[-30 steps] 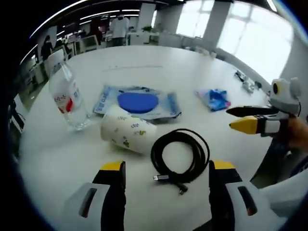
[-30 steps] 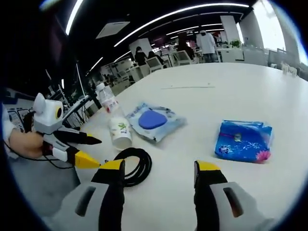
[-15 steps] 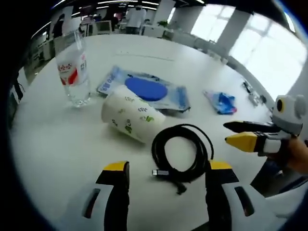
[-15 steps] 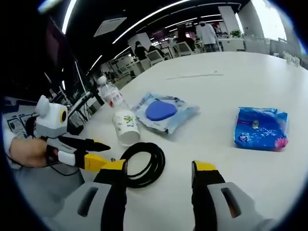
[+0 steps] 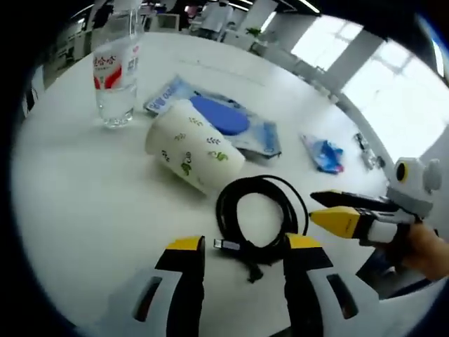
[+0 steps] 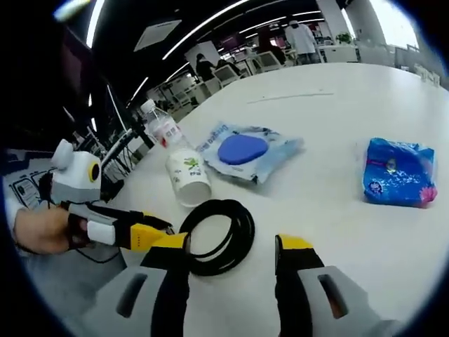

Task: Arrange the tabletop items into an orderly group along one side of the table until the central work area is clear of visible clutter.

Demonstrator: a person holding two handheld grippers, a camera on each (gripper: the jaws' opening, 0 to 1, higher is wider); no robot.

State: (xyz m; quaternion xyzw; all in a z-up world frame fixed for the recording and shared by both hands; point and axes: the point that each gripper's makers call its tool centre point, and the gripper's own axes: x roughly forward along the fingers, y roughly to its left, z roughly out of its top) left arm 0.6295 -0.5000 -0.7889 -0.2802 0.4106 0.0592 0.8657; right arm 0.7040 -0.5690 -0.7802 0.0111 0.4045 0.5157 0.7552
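One bottle [image 5: 114, 74], cup [image 5: 193, 154], cable coil [image 5: 259, 217], two packets [image 6: 245, 151] [image 6: 398, 173].

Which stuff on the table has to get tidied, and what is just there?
To tidy:
coiled black cable
white paper cup with green leaves, lying on its side
clear plastic water bottle with red label
clear packet holding a blue disc
small blue printed packet

Just there:
office desks and chairs behind

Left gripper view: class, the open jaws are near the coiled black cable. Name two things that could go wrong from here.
1. The paper cup lies on its side touching the black cable; dragging the coil could set it rolling.
2. The left gripper may catch one loop only, so the coil could unravel across the table instead of moving as a bundle.
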